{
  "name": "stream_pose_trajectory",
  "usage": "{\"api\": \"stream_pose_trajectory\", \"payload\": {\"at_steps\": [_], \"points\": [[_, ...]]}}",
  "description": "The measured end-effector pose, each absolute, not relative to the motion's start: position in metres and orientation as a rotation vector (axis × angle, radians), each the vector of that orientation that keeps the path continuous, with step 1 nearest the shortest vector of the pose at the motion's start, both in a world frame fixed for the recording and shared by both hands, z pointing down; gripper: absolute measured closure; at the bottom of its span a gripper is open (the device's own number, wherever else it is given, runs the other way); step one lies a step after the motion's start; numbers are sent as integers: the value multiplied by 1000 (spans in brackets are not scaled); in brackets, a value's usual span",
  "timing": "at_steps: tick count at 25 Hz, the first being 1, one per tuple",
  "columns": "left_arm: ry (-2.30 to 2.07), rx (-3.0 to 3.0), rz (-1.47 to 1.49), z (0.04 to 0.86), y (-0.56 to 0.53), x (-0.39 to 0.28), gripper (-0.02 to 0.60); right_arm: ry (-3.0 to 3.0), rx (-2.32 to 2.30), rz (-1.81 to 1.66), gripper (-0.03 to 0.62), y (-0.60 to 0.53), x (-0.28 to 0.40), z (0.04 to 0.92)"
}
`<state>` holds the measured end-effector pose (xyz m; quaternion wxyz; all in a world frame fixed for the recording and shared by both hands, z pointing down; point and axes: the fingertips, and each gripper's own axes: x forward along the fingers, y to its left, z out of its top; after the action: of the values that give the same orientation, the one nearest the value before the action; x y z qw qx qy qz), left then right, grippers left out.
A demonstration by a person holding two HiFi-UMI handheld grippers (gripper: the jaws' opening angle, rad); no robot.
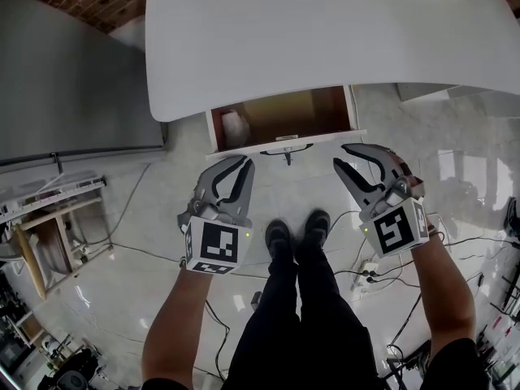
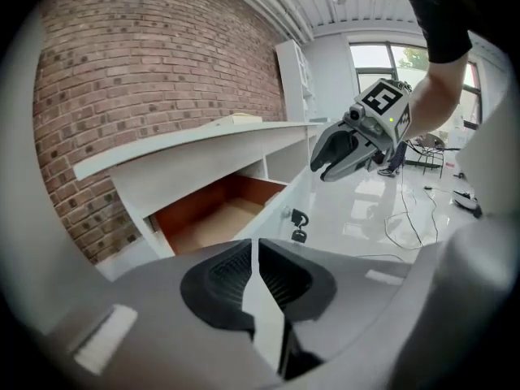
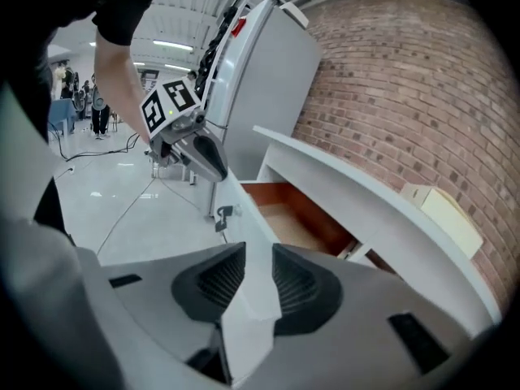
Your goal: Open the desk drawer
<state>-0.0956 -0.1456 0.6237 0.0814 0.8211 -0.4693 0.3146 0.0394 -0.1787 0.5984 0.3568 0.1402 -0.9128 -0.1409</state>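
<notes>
Looks done already: the desk drawer is pulled out from under the white desk, front running left-right, just beyond both grippers. The left gripper is closed on nothing, the right gripper slightly parted and empty. Neither is clearly nearer.

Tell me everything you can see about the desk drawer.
The drawer stands pulled out from under the white desk top. Its front panel is white; the inside walls and floor look like brown wood. What looks like a small dark key hangs from the middle of the front. A pale object sits inside at the head view's left; what it is I cannot tell. The left gripper and right gripper hang before it, neither touching it.
</notes>
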Motion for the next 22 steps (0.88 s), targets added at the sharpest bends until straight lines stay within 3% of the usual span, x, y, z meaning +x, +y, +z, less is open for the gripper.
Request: {"api": "stream_pose_trajectory", "payload": {"at_steps": [3,5,10,13,22], "points": [[-1449,2431,921,611,-144,-112,539,-2343,383,-413,473,-192,38,582],[-1456,2419,939,608,-146,-118,428,-2316,360,-446,443,-198,29,581],[-1393,2391,1143,623,-152,-129,396,-2170,232,-455,396,-205,11,618],[-1386,2376,1160,629,-156,-135,391,-2060,177,-530,449,-204,7,634],[-1298,2327,1174,660,-127,-130,399,-1975,44,-476,507,-175,19,661]]}}
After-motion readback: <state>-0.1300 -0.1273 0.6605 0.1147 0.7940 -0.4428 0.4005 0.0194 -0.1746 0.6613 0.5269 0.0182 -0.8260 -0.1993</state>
